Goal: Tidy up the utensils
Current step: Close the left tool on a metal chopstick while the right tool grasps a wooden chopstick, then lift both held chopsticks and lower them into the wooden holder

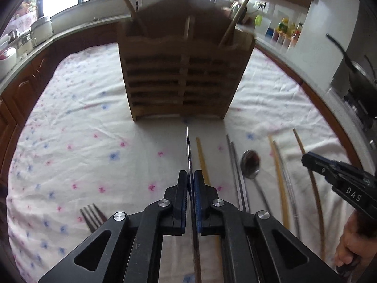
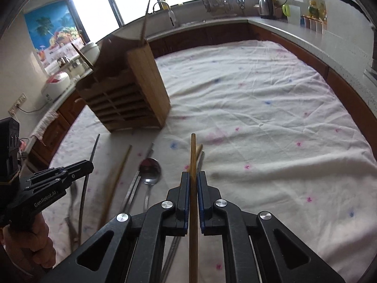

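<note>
A wooden utensil holder [image 1: 183, 70] stands on the floral tablecloth; it also shows in the right wrist view [image 2: 132, 94] at the left, with chopsticks standing in it. My left gripper [image 1: 190, 174] is shut on a metal chopstick [image 1: 188, 146] that points at the holder. My right gripper [image 2: 193, 175] is shut on a brown wooden chopstick [image 2: 193, 155], held above the cloth. A spoon [image 1: 250, 162], metal chopsticks [image 1: 235, 165], pale chopsticks [image 1: 278, 165] and a fork [image 1: 93, 215] lie on the cloth. The right gripper [image 1: 306, 159] shows at the right of the left wrist view.
A tablecloth [image 2: 259, 118] covers the table. A kitchen counter [image 2: 282, 23] runs around it with a kettle [image 2: 266, 4], a dish rack [image 2: 216, 0], bottles and a rice cooker [image 2: 56, 82]. The left gripper [image 2: 89, 165] shows at the left edge.
</note>
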